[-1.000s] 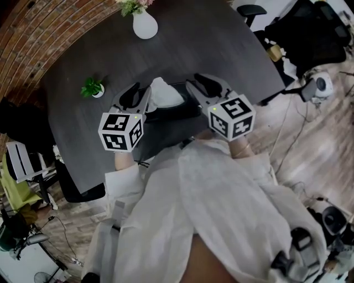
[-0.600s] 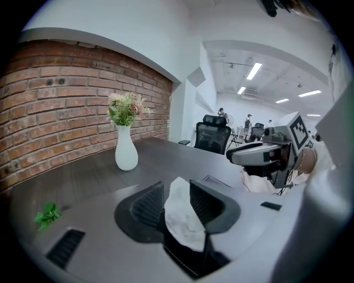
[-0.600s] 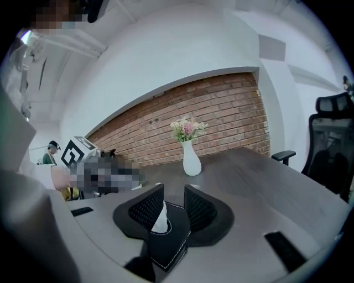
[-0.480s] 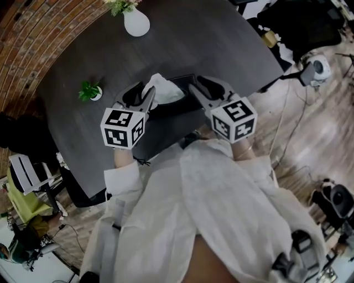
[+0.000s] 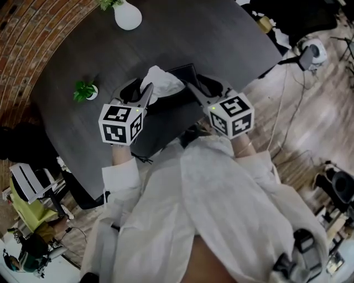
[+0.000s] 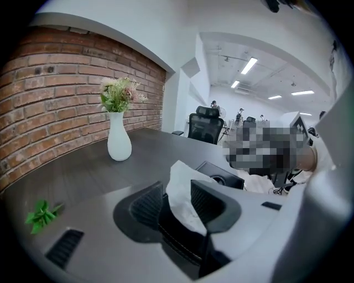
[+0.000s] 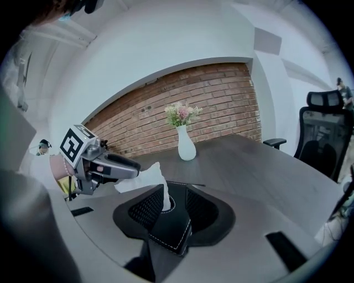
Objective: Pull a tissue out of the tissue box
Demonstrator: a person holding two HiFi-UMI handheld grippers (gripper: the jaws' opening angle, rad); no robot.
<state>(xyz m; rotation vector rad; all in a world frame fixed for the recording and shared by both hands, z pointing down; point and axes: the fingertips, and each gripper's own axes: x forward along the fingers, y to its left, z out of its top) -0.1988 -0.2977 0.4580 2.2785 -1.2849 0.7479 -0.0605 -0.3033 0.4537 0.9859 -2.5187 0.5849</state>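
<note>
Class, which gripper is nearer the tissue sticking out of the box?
Left. The left gripper has the tissue between its opening jaws. The right gripper sits off to the side, its jaws either side of a corner of the tissue box.

Vase (image 5: 127, 16) beyond tissue box (image 5: 187, 73) on table (image 5: 232, 38)

1. From above, the tissue box (image 5: 185, 72) is mostly hidden behind the left gripper (image 5: 142, 85), whose jaws are opening around the tissue (image 5: 160, 83), and the right gripper (image 5: 202, 85).
2. The flowers (image 5: 106, 3) in the vase (image 5: 127, 15) are cropped by the top edge.
3. Whether the right pads press the box corner between them can't be told.
4. The office chair (image 7: 323, 138) runs off the right edge.
5. The distant figures (image 6: 213, 105) are too small to make out.
</note>
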